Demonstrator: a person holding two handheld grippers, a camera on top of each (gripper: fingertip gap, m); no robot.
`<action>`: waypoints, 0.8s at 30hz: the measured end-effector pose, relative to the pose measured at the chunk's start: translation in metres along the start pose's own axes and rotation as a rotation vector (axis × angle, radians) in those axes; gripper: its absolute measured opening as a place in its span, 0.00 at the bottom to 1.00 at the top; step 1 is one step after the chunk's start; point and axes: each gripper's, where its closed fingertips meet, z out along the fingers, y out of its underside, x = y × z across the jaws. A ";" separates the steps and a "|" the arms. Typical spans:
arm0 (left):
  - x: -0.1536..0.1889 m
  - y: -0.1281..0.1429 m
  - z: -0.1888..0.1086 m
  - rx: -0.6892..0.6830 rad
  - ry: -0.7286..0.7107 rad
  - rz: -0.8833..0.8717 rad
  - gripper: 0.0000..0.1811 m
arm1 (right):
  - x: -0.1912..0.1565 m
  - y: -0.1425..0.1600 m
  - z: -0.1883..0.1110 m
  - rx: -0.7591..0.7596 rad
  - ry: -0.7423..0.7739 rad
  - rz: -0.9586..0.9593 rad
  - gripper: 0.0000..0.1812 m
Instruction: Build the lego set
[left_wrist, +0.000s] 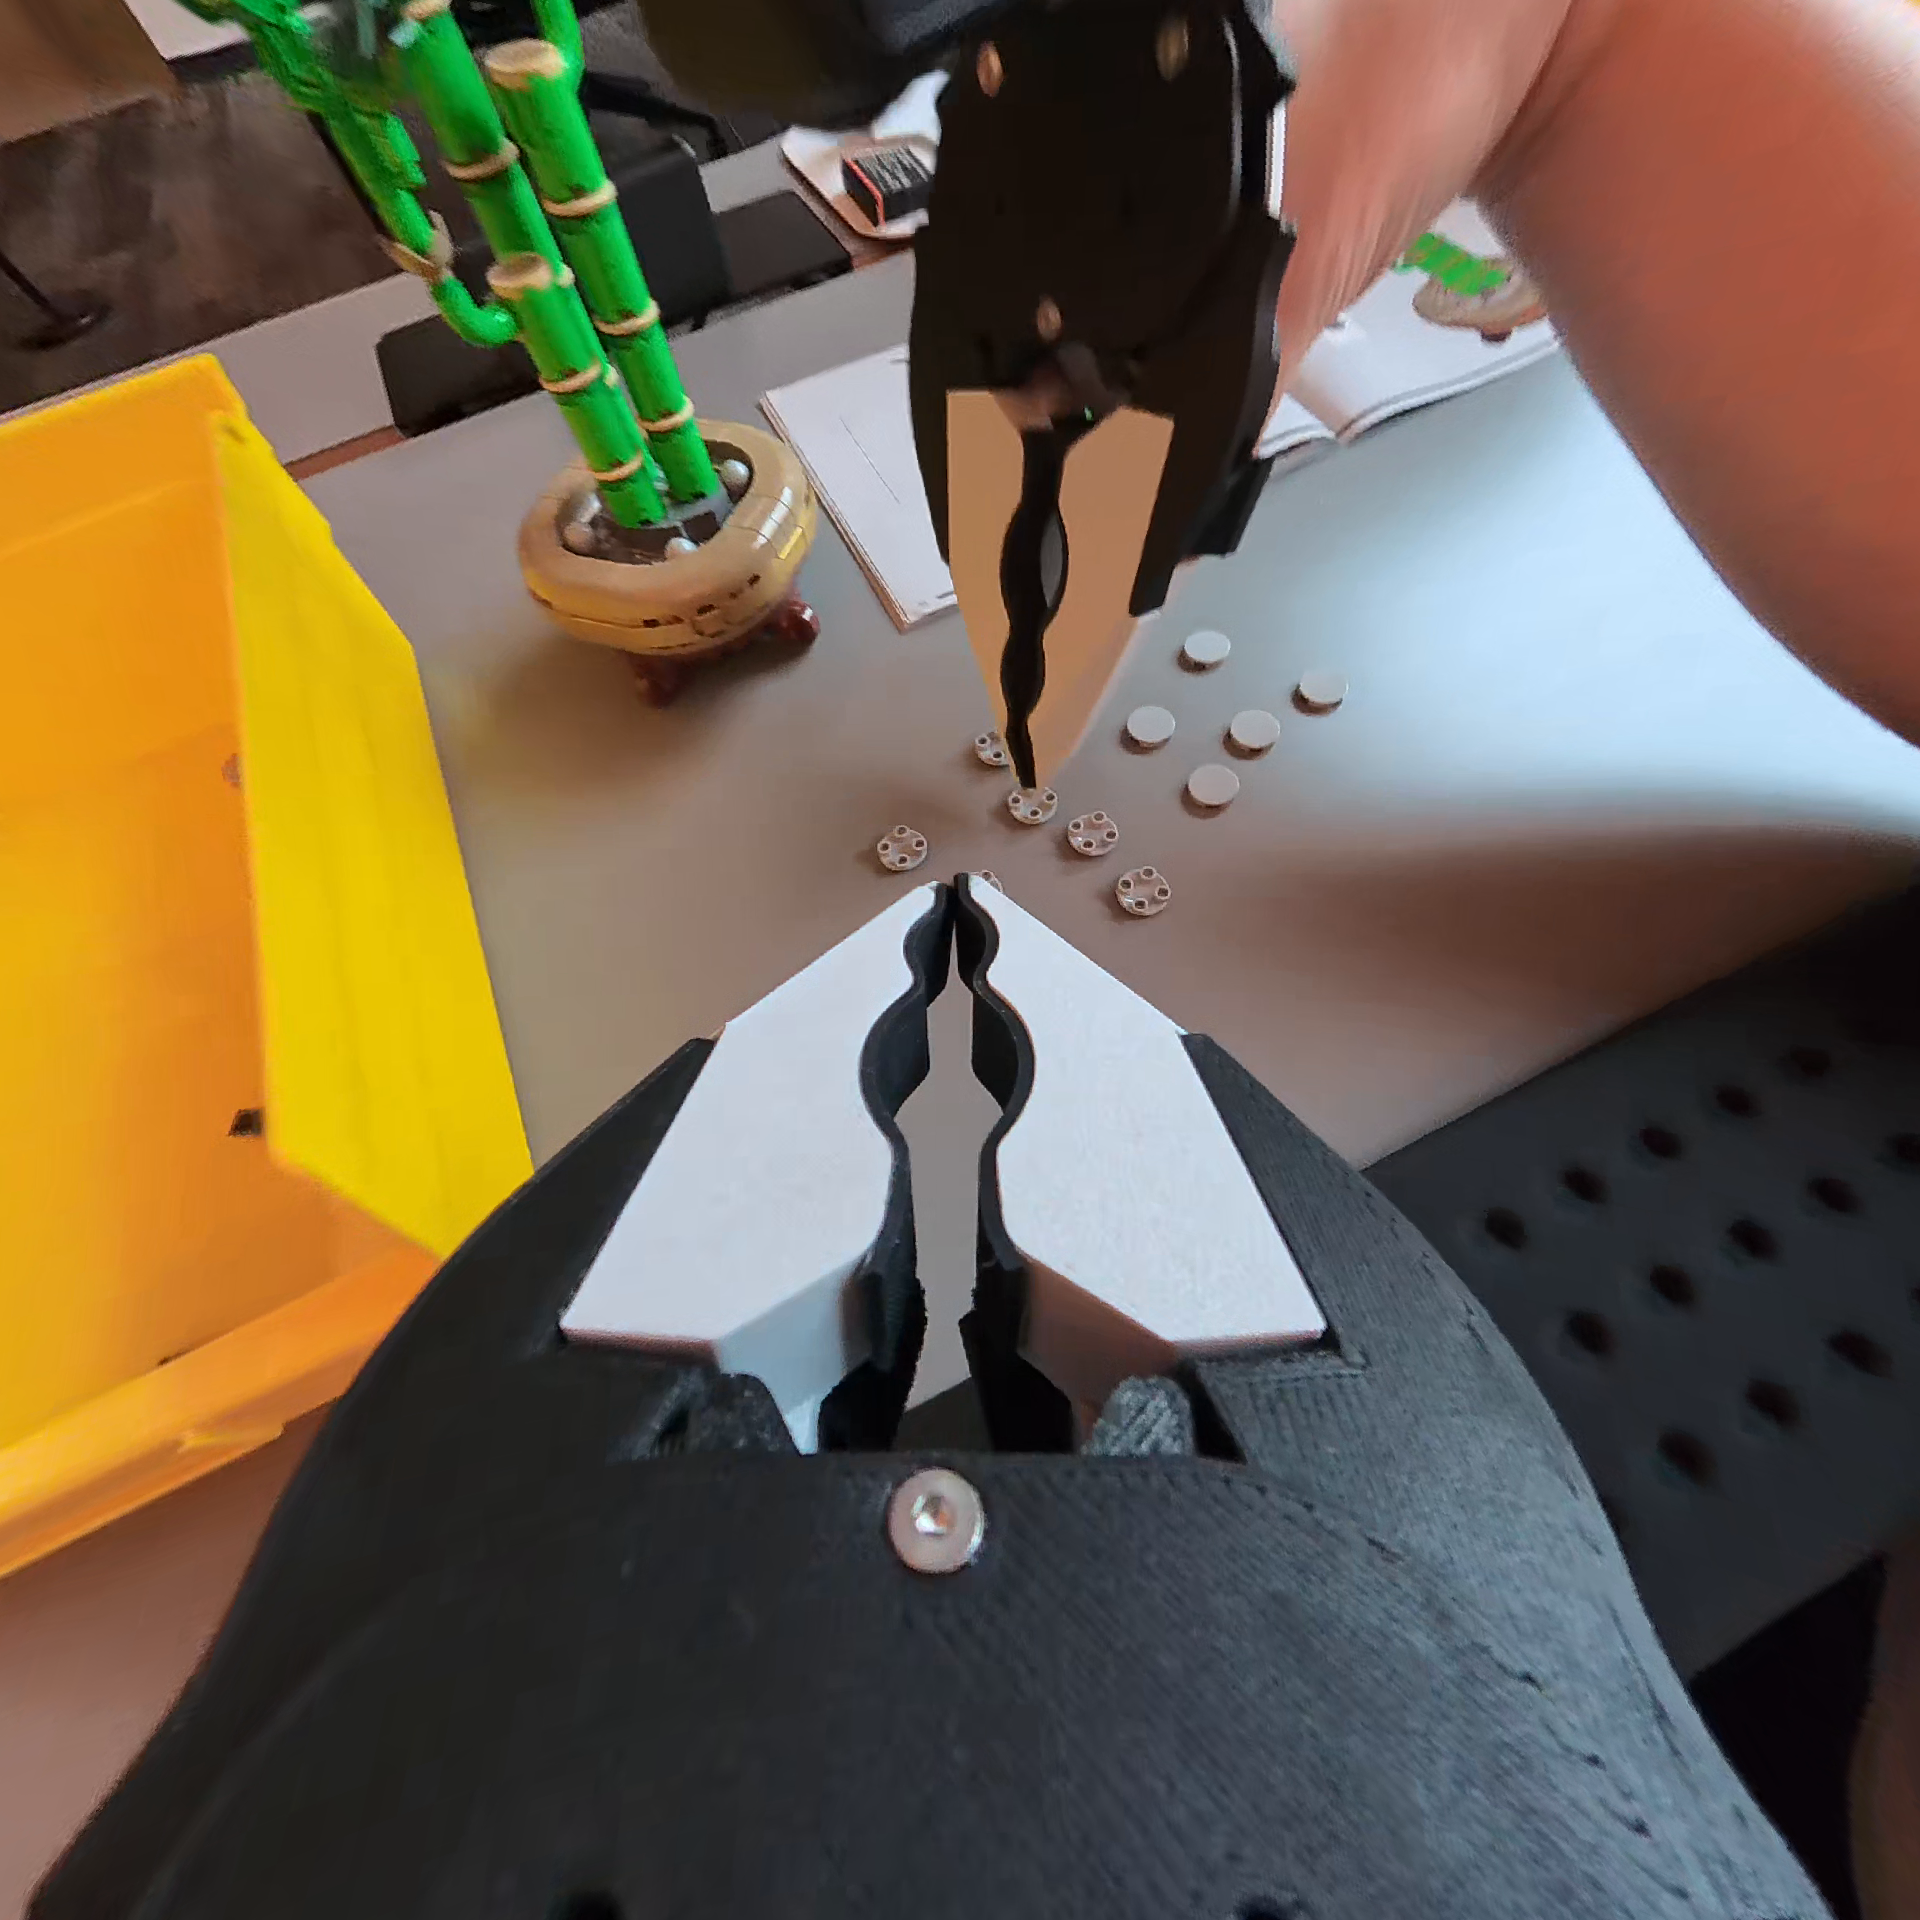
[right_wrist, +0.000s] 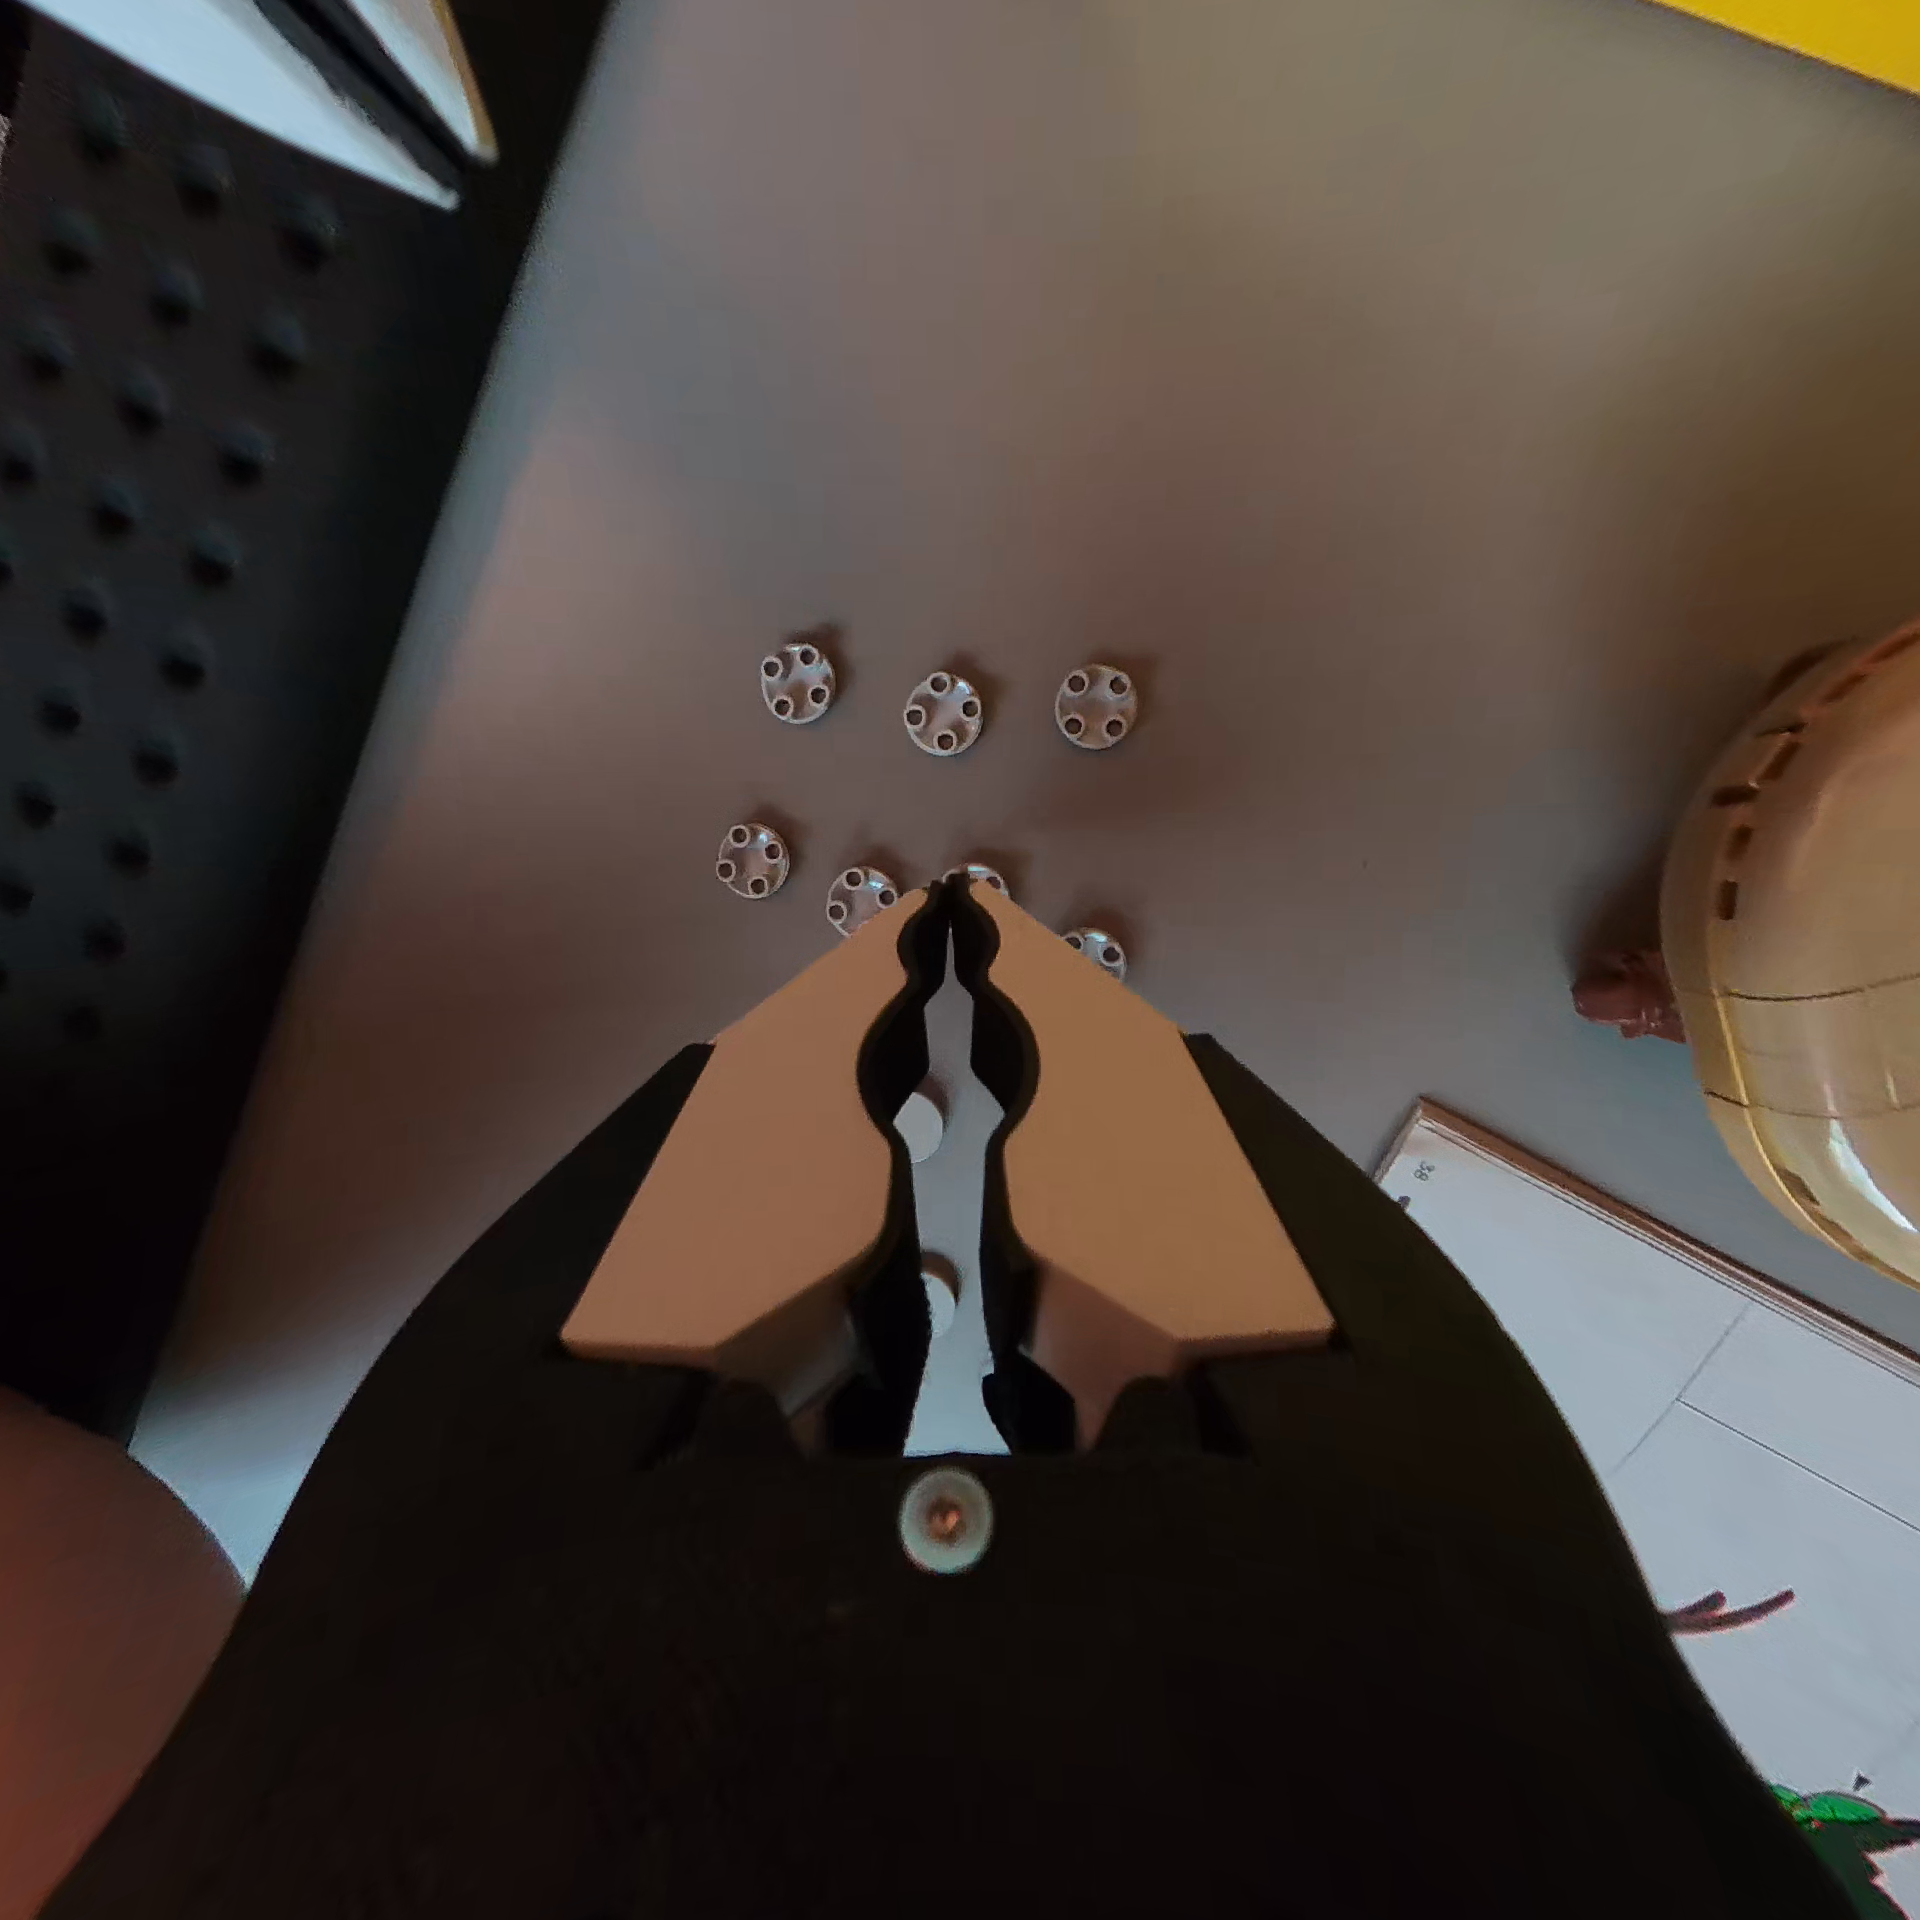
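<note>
Several small tan round studded plates (left_wrist: 1092, 833) lie on the grey table (left_wrist: 675, 831), with several smooth round tiles (left_wrist: 1211, 784) beside them. My right gripper (left_wrist: 1027, 777) points down from above, shut, its tips touching one round plate (left_wrist: 1032, 806). In the right wrist view that gripper (right_wrist: 951, 883) is shut over a plate (right_wrist: 982, 878) that it partly hides, with other plates (right_wrist: 942, 712) beyond. My left gripper (left_wrist: 954, 883) is shut and empty, hovering just short of the plates. The built green bamboo in a tan pot (left_wrist: 665, 551) stands at the back left.
A yellow bin (left_wrist: 156, 883) stands at the left. An open instruction booklet (left_wrist: 862, 488) lies behind the plates and also shows in the right wrist view (right_wrist: 1662, 1403). A black perforated mat (left_wrist: 1714, 1247) lies at the right. A person's hand (left_wrist: 1610, 312) holds the right gripper.
</note>
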 end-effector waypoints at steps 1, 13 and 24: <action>-0.002 -0.001 -0.002 0.008 -0.001 -0.007 0.00 | -0.001 0.000 0.001 -0.007 -0.003 -0.002 0.00; -0.009 0.006 -0.006 0.010 -0.015 -0.031 0.00 | -0.007 0.013 0.009 -0.043 -0.039 0.031 0.00; -0.038 -0.004 -0.028 0.062 -0.128 -0.027 0.00 | -0.008 -0.015 -0.029 0.106 0.070 -0.059 0.00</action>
